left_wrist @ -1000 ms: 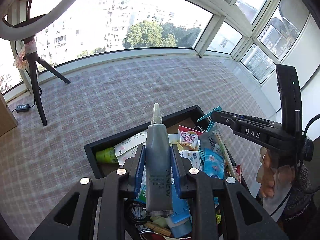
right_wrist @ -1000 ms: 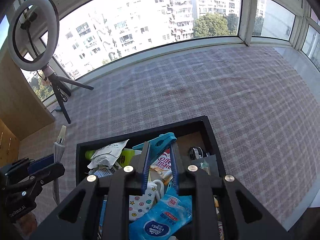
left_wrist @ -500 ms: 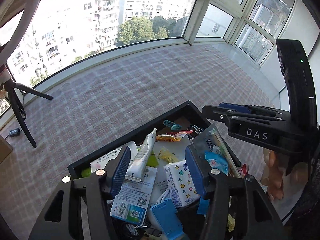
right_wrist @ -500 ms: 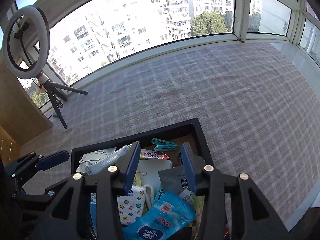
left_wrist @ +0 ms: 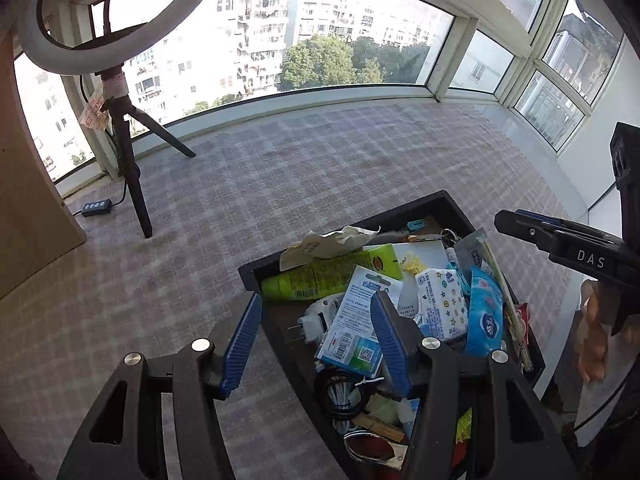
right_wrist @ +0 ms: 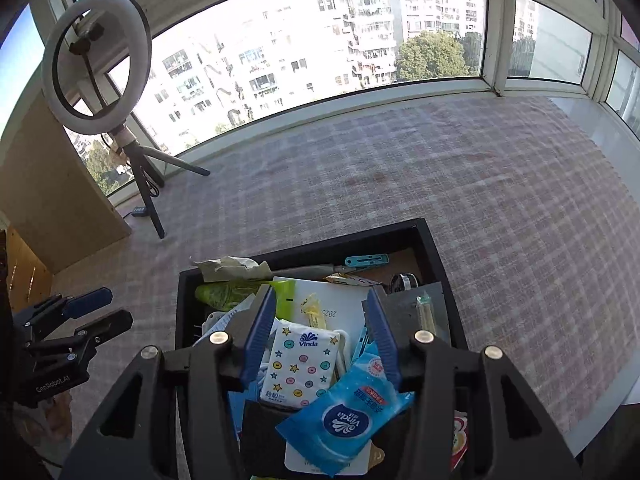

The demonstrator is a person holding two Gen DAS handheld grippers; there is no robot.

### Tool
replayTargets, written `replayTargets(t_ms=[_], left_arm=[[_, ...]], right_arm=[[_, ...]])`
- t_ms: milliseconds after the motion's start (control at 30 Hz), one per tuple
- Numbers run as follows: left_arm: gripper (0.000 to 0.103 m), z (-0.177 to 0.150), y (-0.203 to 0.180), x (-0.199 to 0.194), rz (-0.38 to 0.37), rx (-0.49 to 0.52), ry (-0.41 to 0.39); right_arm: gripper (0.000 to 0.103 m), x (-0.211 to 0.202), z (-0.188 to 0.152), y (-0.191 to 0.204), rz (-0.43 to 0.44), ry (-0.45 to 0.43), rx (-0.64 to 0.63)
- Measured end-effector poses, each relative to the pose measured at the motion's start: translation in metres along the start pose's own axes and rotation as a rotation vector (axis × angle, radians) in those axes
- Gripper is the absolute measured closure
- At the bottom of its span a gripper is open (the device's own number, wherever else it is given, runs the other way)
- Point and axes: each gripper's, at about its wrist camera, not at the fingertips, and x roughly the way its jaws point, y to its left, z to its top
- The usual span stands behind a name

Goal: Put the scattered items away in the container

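Left wrist view: your left gripper is spread wide and holds nothing, hanging over the near-left edge of the black box. The box sits on the checked tablecloth, heaped with a green tube, tissue packs and packets.

Right wrist view: your right gripper is spread too, empty, above a star-print tissue pack and blue wipes packet inside the box. A ring light stands far left.
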Motion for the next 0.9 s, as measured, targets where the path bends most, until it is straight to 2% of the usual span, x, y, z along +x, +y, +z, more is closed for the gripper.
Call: replayTargets(t_ms=[233, 333, 400, 433, 600, 800, 900], left_arm=[[0.045, -0.034, 0.036, -0.037, 0.066, -0.042, -0.034], [0.039, -0.049, 0.054, -0.054, 0.093, -0.067, -0.052], [0.027, -0.061, 0.068, -0.065, 0.115, -0.089, -0.064], [0.026, -0.067, 0.074, -0.071, 0.128, -0.097, -0.073], [0.025, -0.107, 0.113, -0.094, 0.232, -0.134, -0.087], [0.025, -0.164, 0.174, -0.115, 0.361, -0.243, -0.07], [0.025, -0.192, 0.201, -0.124, 0.378, -0.299, -0.059]], right_arm=[[0.053, -0.014, -0.025, 0.044, 0.031, 0.009, -0.058], [0.052, -0.02, -0.035, 0.065, 0.05, 0.01, -0.076], [0.051, -0.024, -0.043, 0.082, 0.058, 0.006, -0.093], [0.049, -0.025, -0.047, 0.091, 0.062, 0.005, -0.105], [0.045, -0.023, -0.075, 0.141, 0.071, 0.0, -0.164], [0.045, -0.005, -0.121, 0.207, 0.126, 0.041, -0.224], [0.045, 0.005, -0.143, 0.235, 0.16, 0.077, -0.232]])
